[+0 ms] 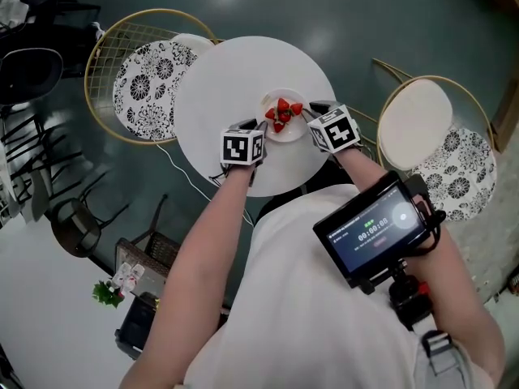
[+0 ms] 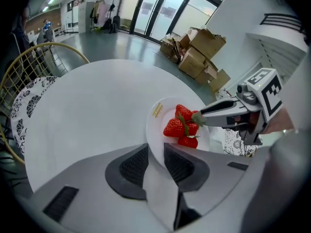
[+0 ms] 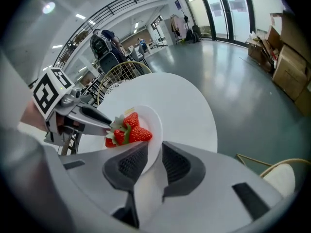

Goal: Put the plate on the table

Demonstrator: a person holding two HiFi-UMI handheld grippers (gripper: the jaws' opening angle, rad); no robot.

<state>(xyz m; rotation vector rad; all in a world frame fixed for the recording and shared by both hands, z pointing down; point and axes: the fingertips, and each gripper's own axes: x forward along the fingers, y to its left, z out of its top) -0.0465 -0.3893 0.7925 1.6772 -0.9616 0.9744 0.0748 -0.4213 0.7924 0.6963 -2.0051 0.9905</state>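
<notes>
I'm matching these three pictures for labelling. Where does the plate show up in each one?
Head view: the plate is at upper centre, over the round white table.
Left gripper view: the plate is just right of centre, its rim between the left tool's jaws.
Right gripper view: the plate is just left of centre, its rim between the right tool's jaws.
Shared landmark: the strawberries on it.

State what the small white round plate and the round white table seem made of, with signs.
The small white round plate looks like glazed ceramic, possibly melamine: smooth, slightly glossy, thin rim. The round white table seems a painted or laminated top: even matt white, no grain; core unseen.
</notes>
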